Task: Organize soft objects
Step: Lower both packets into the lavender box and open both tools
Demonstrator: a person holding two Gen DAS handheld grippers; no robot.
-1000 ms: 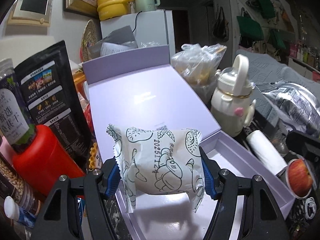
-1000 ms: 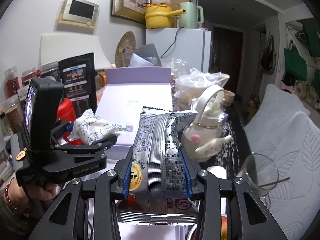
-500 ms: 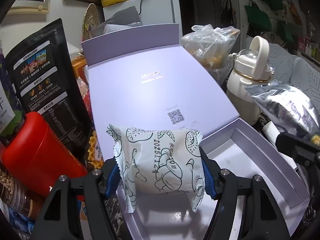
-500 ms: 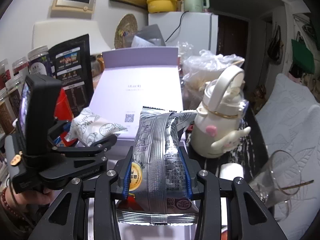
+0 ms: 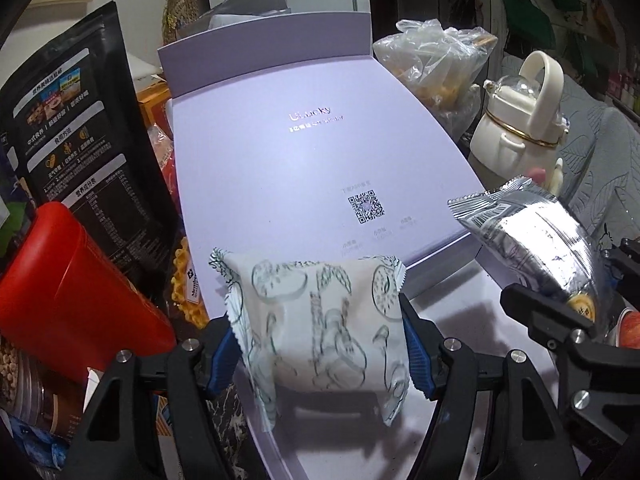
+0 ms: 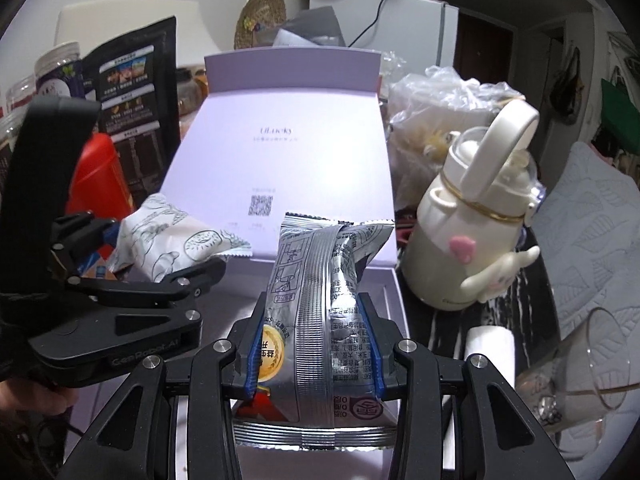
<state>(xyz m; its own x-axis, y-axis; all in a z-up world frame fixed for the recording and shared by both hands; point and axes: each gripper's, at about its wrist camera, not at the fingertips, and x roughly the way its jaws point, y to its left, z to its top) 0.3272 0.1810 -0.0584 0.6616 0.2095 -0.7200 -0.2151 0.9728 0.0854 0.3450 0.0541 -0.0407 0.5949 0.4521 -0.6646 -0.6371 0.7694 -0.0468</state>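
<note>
My left gripper [image 5: 320,350] is shut on a white snack packet with green line drawings [image 5: 320,320] and holds it above the open lavender box [image 5: 472,312]. My right gripper [image 6: 314,344] is shut on a silver foil snack packet [image 6: 320,300], also above the box tray [image 6: 390,292]. The foil packet shows at the right in the left wrist view [image 5: 532,236]. The white packet shows at the left in the right wrist view [image 6: 172,236]. The box lid [image 5: 304,160] lies open behind the tray.
A red container [image 5: 60,280] and a black pouch [image 5: 80,136] stand left of the box. A cream kettle-shaped bottle [image 6: 476,224], a clear plastic bag [image 6: 440,104], a white roll [image 6: 488,352] and a glass [image 6: 584,368] stand on the right.
Both grippers have moved forward and down over the box tray with their packets. The right gripper with the foil packet has come into the left wrist view.
</note>
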